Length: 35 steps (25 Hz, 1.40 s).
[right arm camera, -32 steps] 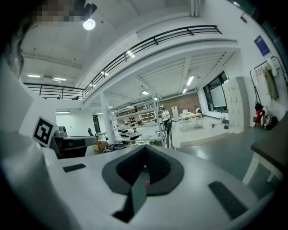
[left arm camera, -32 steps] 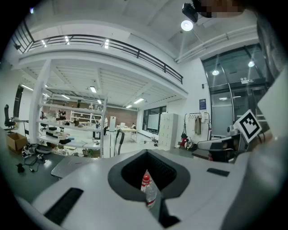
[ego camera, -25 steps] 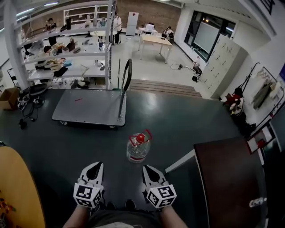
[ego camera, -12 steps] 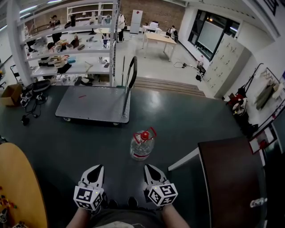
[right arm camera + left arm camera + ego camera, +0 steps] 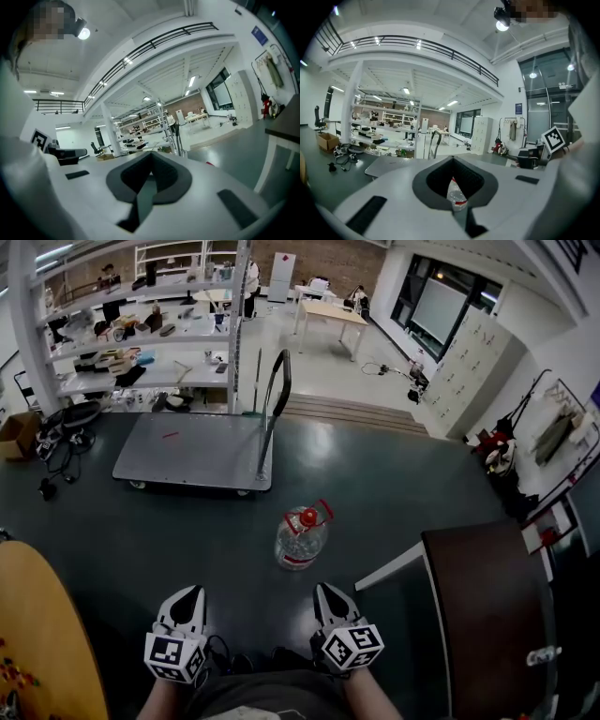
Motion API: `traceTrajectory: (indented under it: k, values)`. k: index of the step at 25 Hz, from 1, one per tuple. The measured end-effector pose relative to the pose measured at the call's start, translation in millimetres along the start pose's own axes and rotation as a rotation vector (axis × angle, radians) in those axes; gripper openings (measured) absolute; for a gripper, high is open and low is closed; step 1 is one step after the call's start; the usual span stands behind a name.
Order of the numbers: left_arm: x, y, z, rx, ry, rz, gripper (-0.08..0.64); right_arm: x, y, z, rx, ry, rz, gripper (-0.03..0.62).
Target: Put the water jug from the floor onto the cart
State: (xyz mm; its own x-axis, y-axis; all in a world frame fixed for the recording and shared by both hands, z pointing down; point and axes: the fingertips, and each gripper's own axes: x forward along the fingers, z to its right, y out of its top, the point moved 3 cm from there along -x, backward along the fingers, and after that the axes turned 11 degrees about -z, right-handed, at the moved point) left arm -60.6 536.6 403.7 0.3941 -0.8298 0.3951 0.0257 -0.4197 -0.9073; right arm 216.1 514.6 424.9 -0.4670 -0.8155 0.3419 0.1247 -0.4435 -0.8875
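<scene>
A clear water jug (image 5: pixel 301 540) with a red cap and a red handle stands upright on the dark floor. It is a short way ahead of both grippers and between them. The grey flat cart (image 5: pixel 192 463) with its black push handle (image 5: pixel 274 399) is parked farther off, to the left of the jug. My left gripper (image 5: pixel 190 594) and right gripper (image 5: pixel 325 592) are held low, side by side, each shut with nothing held. In the left gripper view the jug (image 5: pixel 455 194) shows through the notch of the shut gripper (image 5: pixel 452 159). The right gripper (image 5: pixel 150 155) looks past the jug toward the shelves.
A dark brown table (image 5: pixel 487 615) with a white leg stands close on the right. A yellow round tabletop (image 5: pixel 37 634) is at the lower left. Behind the cart are white shelves (image 5: pixel 141 334), tangled cables (image 5: pixel 58 451), a cardboard box (image 5: pixel 13 434) and a step (image 5: pixel 356 413).
My left gripper has drifted a little to the left and lower in the head view. The jug and the cart keep their places on the floor. Both grippers stay shut.
</scene>
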Motion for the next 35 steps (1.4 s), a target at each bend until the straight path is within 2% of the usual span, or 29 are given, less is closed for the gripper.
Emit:
traceTrajectory:
  k: [3,7,11,14,19,23,27,31,35]
  values:
    - [2.0,0.1,-16.0,-0.055,-0.002,0.02,0.008,4.9,0.8,-0.7,-0.005,-0.043,0.019,-0.011]
    - [14.2,5.8,-29.5,-0.031,0.008,0.005,0.008,21.3,8.0,3.5,-0.02,-0.061,0.02,-0.011]
    - [48.1,13.2,-37.0,-0.02,0.017,-0.014,0.008,54.5,14.1,22.3,-0.043,-0.071,0.023,-0.011]
    - [85.7,26.4,-35.0,-0.017,0.018,-0.025,0.008,82.8,24.3,42.6,-0.03,-0.048,0.019,-0.011]
    - [165.7,57.0,-18.8,0.009,-0.022,-0.057,0.008,137.3,50.7,88.1,-0.056,0.01,-0.039,-0.011]
    - [217.3,84.4,-4.5,0.039,-0.058,-0.034,0.008,176.4,77.3,126.2,-0.076,0.039,-0.045,-0.011]
    - [256.4,101.7,-1.6,0.055,-0.035,-0.05,0.008,210.2,95.1,154.7,-0.077,0.054,-0.059,-0.011]
    - [282.0,110.8,-4.2,0.024,-0.007,-0.05,0.008,233.2,101.4,170.2,-0.107,0.083,-0.103,-0.011]
    - [310.5,108.5,-14.9,-0.005,0.01,-0.048,0.008,252.8,98.9,185.3,-0.108,0.062,-0.123,-0.011]
